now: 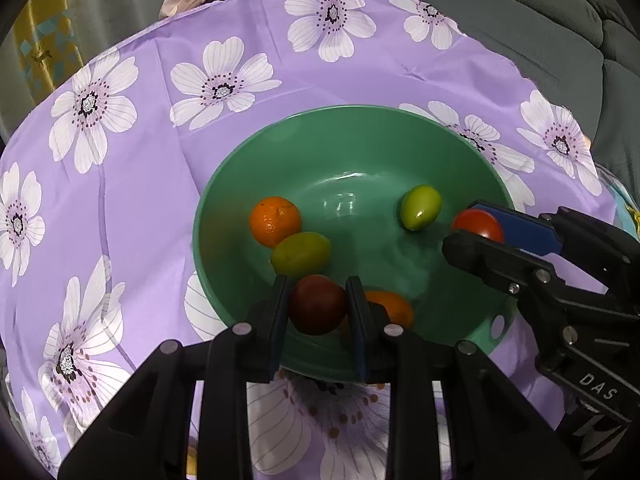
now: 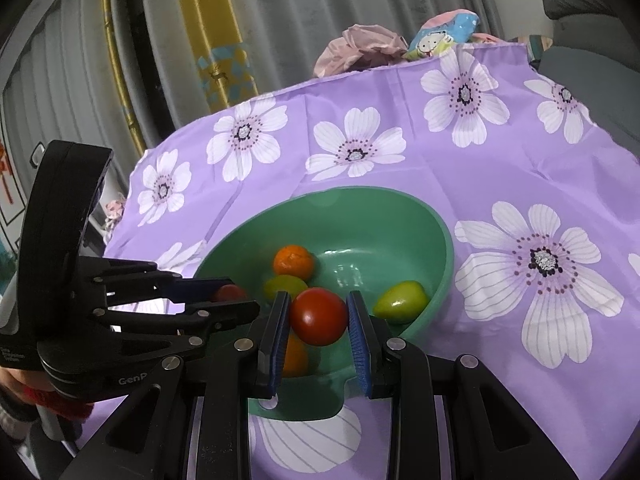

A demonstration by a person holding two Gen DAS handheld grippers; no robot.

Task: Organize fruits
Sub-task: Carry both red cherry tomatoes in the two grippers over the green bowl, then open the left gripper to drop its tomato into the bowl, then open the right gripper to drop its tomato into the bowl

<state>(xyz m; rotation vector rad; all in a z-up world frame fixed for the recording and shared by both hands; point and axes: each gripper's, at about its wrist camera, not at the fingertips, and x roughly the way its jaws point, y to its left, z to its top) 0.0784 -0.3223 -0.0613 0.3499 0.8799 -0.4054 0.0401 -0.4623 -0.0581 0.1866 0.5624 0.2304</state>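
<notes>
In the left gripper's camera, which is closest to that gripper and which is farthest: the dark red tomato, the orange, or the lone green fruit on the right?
1. Dark red tomato: clamped in the left gripper.
2. Orange: farther in the green bowl, left side.
3. Lone green fruit: farthest, across the bowl on the right.

Bowl (image 1: pixel 224 184) on tablecloth (image 1: pixel 140 200), fruits (image 1: pixel 275 221) inside; sofa (image 1: pixel 540 20) behind.

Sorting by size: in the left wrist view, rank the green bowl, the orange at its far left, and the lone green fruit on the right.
1. Green bowl
2. Orange
3. Lone green fruit, slightly smaller than the orange and a bit farther from the camera, so unsure.
</notes>
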